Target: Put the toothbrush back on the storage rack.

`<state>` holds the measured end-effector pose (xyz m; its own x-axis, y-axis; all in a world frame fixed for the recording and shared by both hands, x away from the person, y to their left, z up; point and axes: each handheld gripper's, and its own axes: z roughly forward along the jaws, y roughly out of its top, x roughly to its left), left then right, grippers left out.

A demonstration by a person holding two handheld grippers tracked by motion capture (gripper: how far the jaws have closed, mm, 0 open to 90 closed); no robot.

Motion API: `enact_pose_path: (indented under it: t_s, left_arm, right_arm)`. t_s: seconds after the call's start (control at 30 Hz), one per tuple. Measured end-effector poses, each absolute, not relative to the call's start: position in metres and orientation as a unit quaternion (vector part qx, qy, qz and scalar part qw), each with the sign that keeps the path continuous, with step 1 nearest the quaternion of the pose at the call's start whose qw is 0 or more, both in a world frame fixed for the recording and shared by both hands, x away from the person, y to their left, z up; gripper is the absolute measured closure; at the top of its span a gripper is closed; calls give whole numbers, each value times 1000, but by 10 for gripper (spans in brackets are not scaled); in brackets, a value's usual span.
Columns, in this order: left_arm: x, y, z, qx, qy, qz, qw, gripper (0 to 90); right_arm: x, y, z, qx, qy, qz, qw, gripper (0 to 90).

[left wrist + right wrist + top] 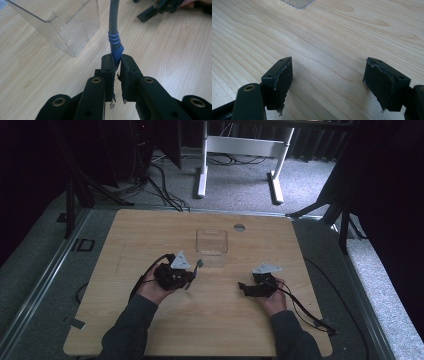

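Near the clear plastic box (62,27), just short of its front corner, my left gripper (116,61) is clenched on the blue end of a grey-handled utensil (114,32), which sticks out ahead of the jaws above the wooden table (175,50). My right gripper (328,75) waits with jaws spread wide, holding nothing, off to the box's other side. To do this well, I judge I should lift the utensil over the box's rim, keep it upright, then let go. No writing is readable anywhere.
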<state>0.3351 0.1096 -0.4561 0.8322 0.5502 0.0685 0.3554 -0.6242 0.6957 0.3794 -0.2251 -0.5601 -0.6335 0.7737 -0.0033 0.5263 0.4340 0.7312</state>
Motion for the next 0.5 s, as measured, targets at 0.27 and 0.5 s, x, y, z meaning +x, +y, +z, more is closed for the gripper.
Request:
enact_pose_path:
  t_s: [0.27,0.5]
  left_arm:
    - [336,114,-452,882,264,142,363,817]
    - [338,116,-451,876,271,140,374,817]
  right_arm:
    - [379,-225,-560,392,829,360,171,228]
    - [379,-225,-560,392,829,360,172,228]
